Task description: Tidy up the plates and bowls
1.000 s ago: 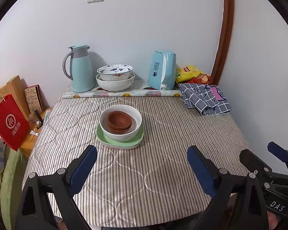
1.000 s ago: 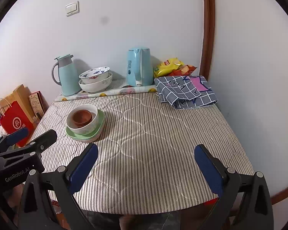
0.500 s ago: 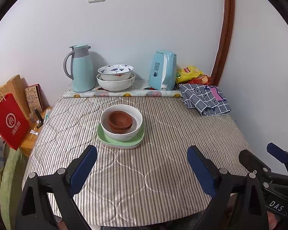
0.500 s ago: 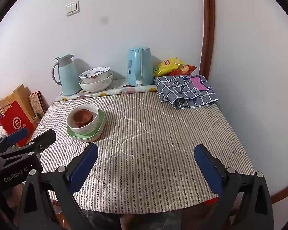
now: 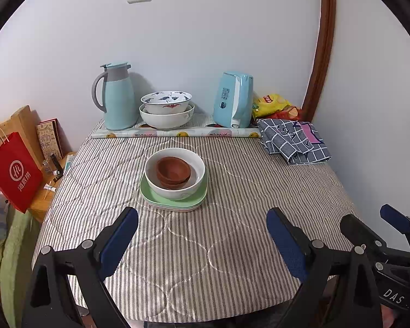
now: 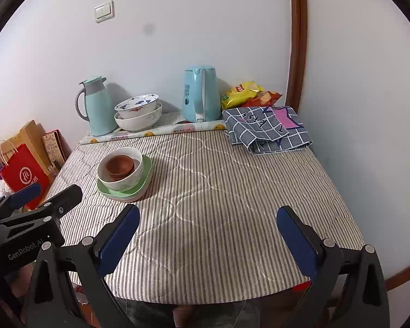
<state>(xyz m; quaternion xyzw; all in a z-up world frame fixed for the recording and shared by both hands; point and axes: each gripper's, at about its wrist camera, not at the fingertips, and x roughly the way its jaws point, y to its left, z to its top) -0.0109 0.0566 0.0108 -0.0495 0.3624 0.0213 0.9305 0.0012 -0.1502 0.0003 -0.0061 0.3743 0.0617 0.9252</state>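
Stack: brown bowls [image 5: 173,170] nested in a white bowl [image 5: 175,173] on green plates [image 5: 173,201], just ahead of the left gripper [image 5: 202,232], nearer its left finger; ahead-left of the right gripper [image 6: 208,231].
Fingers: both pairs spread wide, holding nothing.
Surface: striped quilted table cover [image 5: 205,246], white wall behind.
Beyond: two more bowls [image 5: 166,109] between jug [image 5: 116,99] and kettle [image 5: 233,99]; folded cloth [image 5: 293,140] far right.
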